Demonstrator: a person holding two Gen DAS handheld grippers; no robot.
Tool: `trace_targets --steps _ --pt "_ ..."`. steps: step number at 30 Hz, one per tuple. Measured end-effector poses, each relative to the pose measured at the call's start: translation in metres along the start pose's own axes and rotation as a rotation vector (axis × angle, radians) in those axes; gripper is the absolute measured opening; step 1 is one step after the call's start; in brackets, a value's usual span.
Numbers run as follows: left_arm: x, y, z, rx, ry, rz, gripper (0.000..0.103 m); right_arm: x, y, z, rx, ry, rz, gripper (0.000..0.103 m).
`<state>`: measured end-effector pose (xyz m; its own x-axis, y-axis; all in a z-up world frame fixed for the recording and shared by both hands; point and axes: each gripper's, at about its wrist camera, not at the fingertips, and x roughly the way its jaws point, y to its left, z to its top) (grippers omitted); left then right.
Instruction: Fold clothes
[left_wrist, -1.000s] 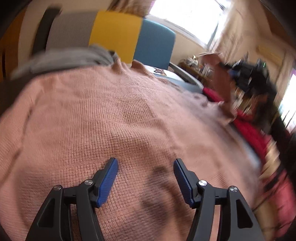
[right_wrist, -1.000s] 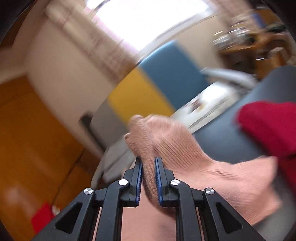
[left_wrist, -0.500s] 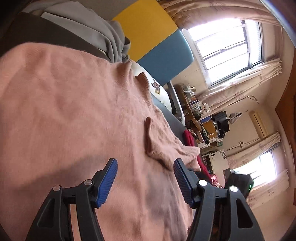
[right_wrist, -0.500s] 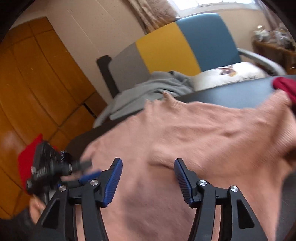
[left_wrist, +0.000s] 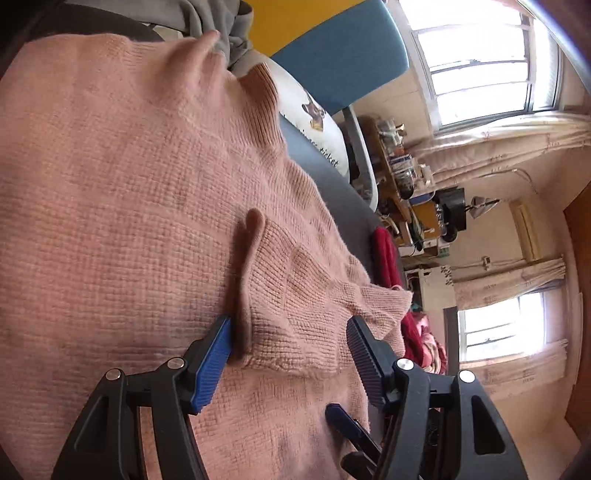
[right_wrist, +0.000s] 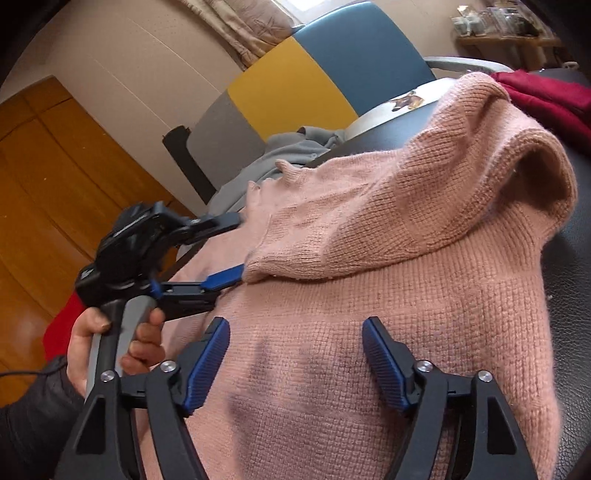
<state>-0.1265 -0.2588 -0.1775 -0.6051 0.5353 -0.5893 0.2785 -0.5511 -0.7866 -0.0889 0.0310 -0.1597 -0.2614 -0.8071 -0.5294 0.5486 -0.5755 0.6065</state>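
The pink sweater lay spread on the dark table, with one sleeve folded back across its body, running from the right edge toward the middle. The sleeve's cuff end sat right at the left gripper: one blue pad touched the cuff's raised edge and the other stood clear on its far side, so the cuff lay between wide jaws, not pinched. The left gripper was clearly the nearer to that end. The right gripper hovered over the sweater's body nearer the hem, its jaws opening with nothing between them but flat knit below.

A second earlier the right gripper had been clamped on that sleeve, holding it up in the air; since then it had laid the sleeve down and let go. The left gripper, equally wide then, had swung across the sweater to the cuff. A red garment lay beyond.
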Motion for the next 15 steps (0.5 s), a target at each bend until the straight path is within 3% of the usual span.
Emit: trace_targets --steps 3,5,6,9,15 --pt "0.006 -0.004 0.002 0.007 0.02 0.023 0.061 -0.002 0.0 0.001 0.008 -0.007 0.019 0.077" --pt "0.011 -0.005 0.006 0.001 0.039 0.047 0.037 -0.003 -0.001 0.001 0.014 -0.011 0.031 0.077" --pt "0.014 -0.004 0.008 -0.002 0.056 0.057 0.005 -0.003 -0.001 0.001 0.015 -0.012 0.035 0.078" --pt "0.014 -0.008 0.014 -0.016 0.055 0.06 0.007 -0.004 0.0 0.001 0.014 -0.012 0.04 0.079" --pt "-0.05 -0.049 0.036 0.053 -0.126 -0.123 0.006 -0.003 0.0 0.002 0.018 -0.012 0.053 0.08"
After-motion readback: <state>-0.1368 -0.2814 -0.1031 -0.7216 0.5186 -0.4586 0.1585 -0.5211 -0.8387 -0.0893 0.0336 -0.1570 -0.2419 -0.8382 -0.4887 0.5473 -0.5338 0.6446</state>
